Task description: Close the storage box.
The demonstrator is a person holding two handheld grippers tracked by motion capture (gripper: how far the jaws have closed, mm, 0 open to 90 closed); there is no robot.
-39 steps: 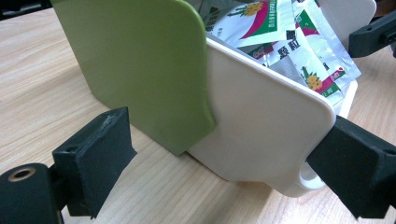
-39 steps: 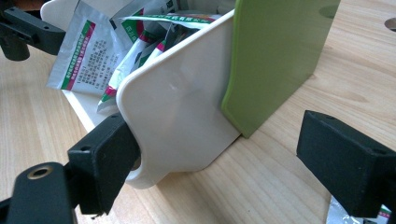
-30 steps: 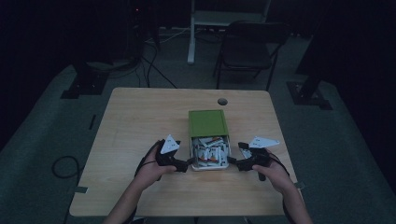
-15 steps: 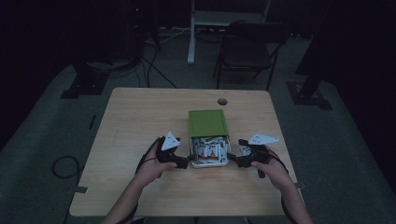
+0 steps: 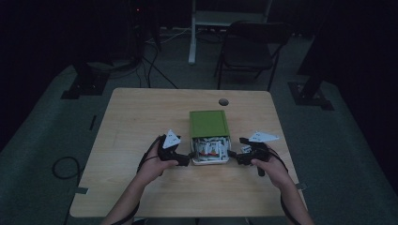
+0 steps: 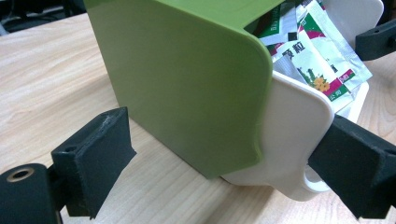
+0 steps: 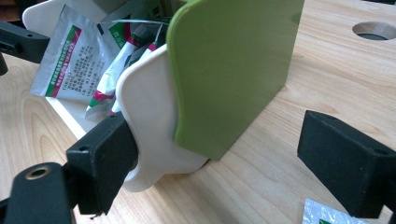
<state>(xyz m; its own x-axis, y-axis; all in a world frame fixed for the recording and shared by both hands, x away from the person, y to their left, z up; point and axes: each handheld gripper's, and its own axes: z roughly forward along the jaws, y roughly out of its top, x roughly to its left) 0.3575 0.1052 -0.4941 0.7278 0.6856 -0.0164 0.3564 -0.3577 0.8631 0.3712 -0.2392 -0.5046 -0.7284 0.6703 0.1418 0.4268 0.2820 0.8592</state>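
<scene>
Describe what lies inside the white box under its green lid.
Printed foil sachets fill the open end of the white box. The green lid hides whatever lies farther back.

I see the green lid (image 6: 187, 79) cut by the top edge ahead of my left gripper (image 6: 233, 172) | sachet (image 7: 327, 215) below my right gripper (image 7: 219, 163) cut by bottom edge | print on sachets (image 5: 210, 149) too small to read
</scene>
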